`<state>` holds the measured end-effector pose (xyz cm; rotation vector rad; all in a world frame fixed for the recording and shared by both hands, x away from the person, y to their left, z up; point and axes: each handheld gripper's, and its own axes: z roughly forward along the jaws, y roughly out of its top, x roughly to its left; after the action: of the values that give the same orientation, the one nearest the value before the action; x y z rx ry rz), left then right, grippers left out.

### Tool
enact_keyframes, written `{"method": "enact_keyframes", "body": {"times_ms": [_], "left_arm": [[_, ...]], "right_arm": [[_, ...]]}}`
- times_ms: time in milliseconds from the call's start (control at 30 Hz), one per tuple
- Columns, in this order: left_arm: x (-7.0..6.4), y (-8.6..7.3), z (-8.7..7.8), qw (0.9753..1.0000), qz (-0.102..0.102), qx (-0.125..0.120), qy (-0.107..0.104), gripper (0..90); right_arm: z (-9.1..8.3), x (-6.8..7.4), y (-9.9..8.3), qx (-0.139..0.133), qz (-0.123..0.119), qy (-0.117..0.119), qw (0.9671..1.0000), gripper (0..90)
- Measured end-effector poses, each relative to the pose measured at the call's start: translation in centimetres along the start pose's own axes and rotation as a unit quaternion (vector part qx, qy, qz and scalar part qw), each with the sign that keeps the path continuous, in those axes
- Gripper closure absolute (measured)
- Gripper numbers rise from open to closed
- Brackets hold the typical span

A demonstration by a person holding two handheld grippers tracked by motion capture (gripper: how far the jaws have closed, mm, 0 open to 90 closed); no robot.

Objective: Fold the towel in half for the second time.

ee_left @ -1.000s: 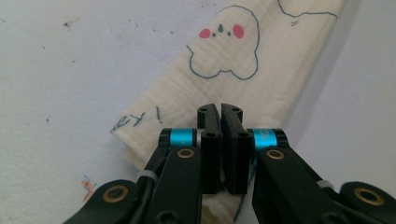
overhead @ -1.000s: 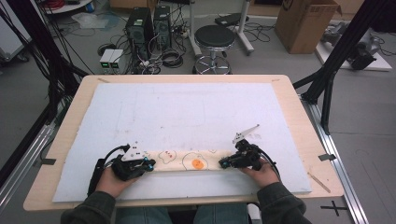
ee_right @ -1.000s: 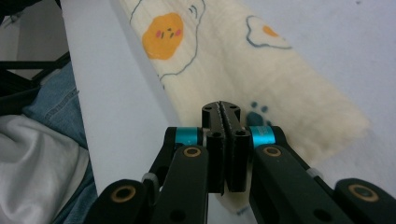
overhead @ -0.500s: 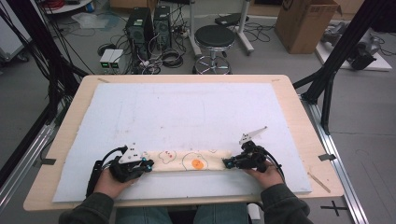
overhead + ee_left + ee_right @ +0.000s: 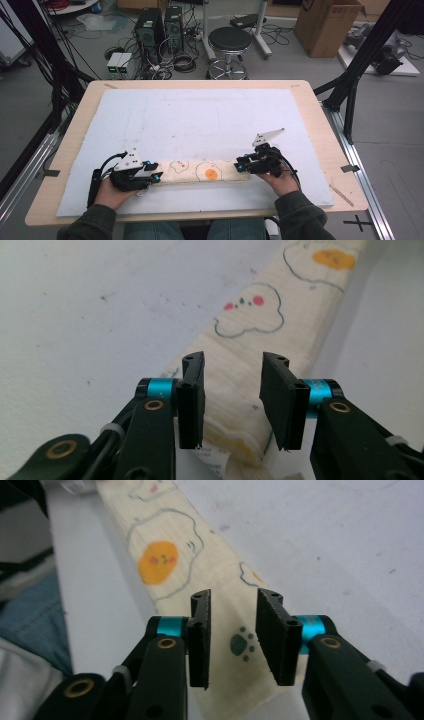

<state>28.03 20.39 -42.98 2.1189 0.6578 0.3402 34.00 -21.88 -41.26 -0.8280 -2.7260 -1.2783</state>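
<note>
- One folded towel (image 5: pixel 200 172), cream with egg drawings, lies on the white mat (image 5: pixel 200 120) near the bench's front edge.
- Left gripper (image 5: pixel 150 176) and right gripper (image 5: pixel 242 167) sit at the towel's two ends, fingers parted, gripping nothing.
- Beyond the towel, the mat lies bare.
- Towel's near end is cut off in the left gripper view.

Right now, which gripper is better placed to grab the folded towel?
Neither clearly wins. The left gripper and the right gripper each hang open over one end of the folded towel, so both could pinch it together.
</note>
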Motion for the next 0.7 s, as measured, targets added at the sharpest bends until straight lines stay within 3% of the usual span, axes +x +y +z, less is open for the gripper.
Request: {"method": "enact_keyframes", "body": {"times_ms": [167,300,700], "left_arm": [[0.1,-0.3,0.4,0.9999,-0.003,0.015,-0.004,56.1],[0.2,-0.6,0.6,0.9997,-0.002,0.026,-0.005,52.3],[0.0,-1.0,0.7,0.9998,-0.005,0.020,-0.002,50.3]], "right_arm": [[0.9,0.1,-0.5,0.023,-0.017,-0.018,0.9994,60.7],[1.1,0.1,-1.1,0.026,-0.026,-0.024,0.9990,58.1],[1.2,1.1,-2.3,0.026,-0.073,-0.046,0.9960,50.0]]}}
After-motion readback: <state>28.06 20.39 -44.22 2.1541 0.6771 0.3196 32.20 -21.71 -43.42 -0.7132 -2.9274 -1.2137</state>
